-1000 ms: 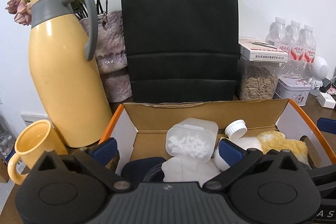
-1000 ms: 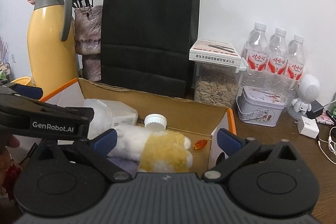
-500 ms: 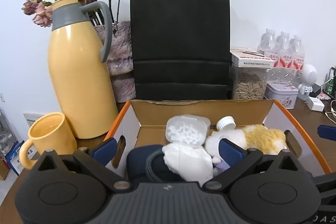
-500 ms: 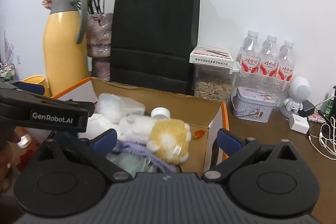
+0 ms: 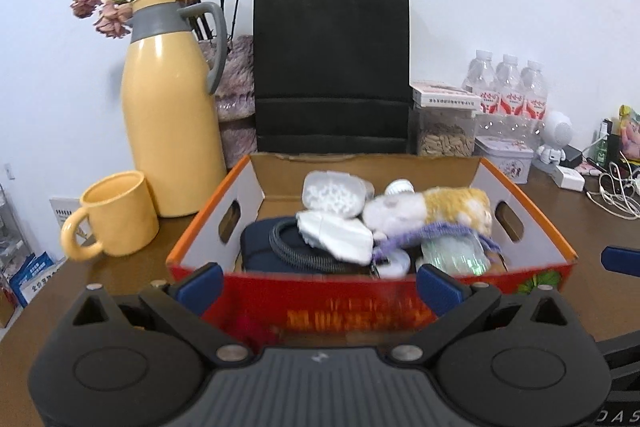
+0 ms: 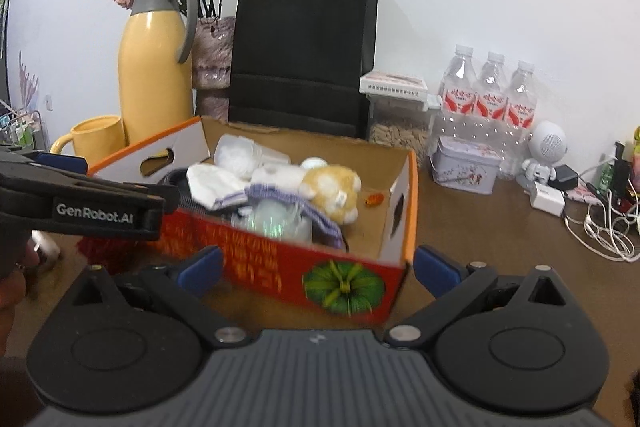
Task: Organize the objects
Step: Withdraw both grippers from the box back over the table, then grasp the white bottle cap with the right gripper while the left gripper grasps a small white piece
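Brown table bears cardboard box, long side facing cameras.

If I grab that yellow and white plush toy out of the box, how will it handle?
The plush toy looks soft, so it will probably squash and flop between the fingers. It is likely light. A purple knitted cloth lies across it and may drag along.

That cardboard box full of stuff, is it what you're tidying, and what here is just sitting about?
Part of the job:
cardboard box
plush toy
white cloth
clear plastic tub
dark pouch

Just lying about:
yellow jug
yellow mug
black paper bag
water bottles
tin
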Demonstrator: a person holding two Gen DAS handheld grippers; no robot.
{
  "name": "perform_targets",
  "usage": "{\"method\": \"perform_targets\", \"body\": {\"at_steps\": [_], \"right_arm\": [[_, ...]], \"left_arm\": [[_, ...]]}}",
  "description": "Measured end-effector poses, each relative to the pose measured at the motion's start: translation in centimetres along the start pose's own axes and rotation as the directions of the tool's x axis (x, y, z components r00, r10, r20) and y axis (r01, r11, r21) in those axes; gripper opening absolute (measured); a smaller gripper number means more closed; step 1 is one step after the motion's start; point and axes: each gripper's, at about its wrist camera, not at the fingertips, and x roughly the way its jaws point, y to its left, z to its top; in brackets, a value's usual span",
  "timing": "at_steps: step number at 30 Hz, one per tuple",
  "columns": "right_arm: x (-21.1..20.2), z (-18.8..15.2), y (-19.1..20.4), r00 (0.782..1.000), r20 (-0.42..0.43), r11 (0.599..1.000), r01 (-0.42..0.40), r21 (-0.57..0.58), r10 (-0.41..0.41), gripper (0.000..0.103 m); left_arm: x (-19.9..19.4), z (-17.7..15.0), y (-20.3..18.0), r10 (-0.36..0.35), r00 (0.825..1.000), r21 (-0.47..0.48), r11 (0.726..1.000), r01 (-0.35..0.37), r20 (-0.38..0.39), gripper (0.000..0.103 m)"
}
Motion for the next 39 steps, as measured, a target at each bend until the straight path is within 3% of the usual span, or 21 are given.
{"method": "perform_targets", "body": {"at_steps": [8,17,24,27,32,39], "right_arm": [[-1.3,-3.4,-1.1,0.998,-0.064,1.000,-0.020,-0.020,0.019,0.103],[-1.1,-5.7,-2.7,0.992,-0.116,0.998,-0.059,-0.037,0.055,0.101],[0.0,-5.5,-2.6,0.980,-0.140,0.986,-0.151,-0.068,0.141,0.071],[0.5,-5.6,-2.4,0.968,-0.160,0.976,-0.206,-0.071,0.193,0.031],[-0.7,-5.6,-2.9,0.971,-0.122,0.976,-0.212,-0.057,0.204,0.028],[-3.3,-6.0,-5.2,0.988,-0.055,0.989,-0.143,-0.031,0.142,0.028]], "left_arm": [[-1.7,-4.2,-0.6,0.021,0.997,-0.014,1.000,-0.022,-0.073,0.103],[-3.4,-6.8,-1.8,-0.009,0.991,0.005,1.000,0.010,-0.134,0.103],[-4.2,-7.4,-2.6,-0.001,0.991,0.025,1.000,0.005,-0.137,0.103],[-4.3,-7.5,-2.8,0.010,0.990,0.029,1.000,-0.006,-0.141,0.103],[-4.5,-7.4,-3.2,0.017,0.989,0.028,1.000,-0.013,-0.148,0.103],[-4.9,-7.5,-5.8,-0.020,0.987,0.080,0.996,0.033,-0.158,0.103]]}}
